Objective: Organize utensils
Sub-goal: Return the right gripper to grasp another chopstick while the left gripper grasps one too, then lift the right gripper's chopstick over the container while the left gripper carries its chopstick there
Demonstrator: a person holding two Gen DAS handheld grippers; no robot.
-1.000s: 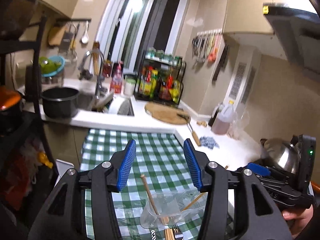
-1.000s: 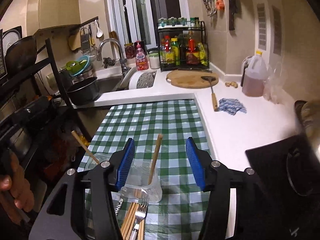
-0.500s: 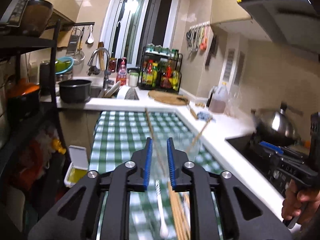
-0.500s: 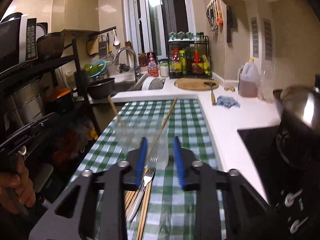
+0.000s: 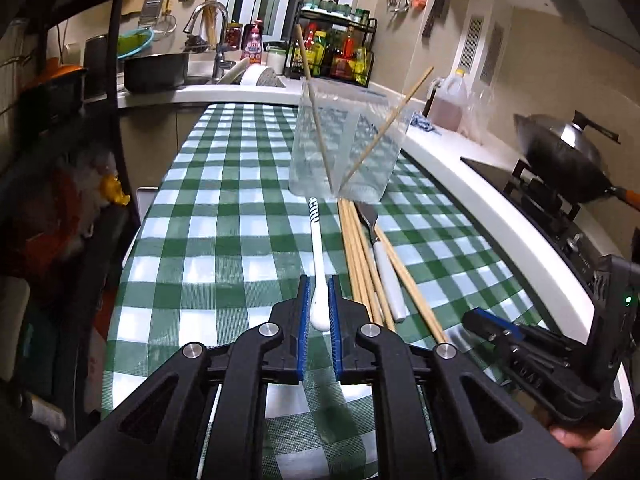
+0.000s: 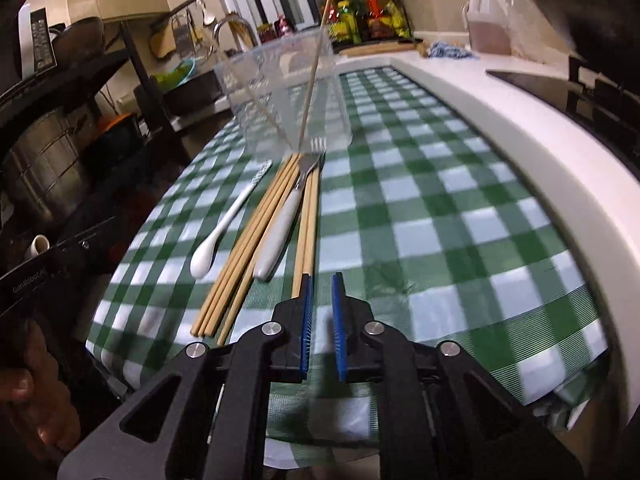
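Left wrist view: the left gripper (image 5: pixel 318 280) hangs low over the checked cloth (image 5: pixel 224 200), jaws all but together on nothing. The white spoon (image 5: pixel 318 248) beyond it looks glazed, so probably slick and brittle; mid-handle seems the safest hold. Next lie loose chopsticks (image 5: pixel 360 256), light, stiff and likely to roll, then a white-handled fork (image 5: pixel 386 268). All point at the clear cup (image 5: pixel 344 140). The right gripper (image 6: pixel 320 280) has just been closing, empty.
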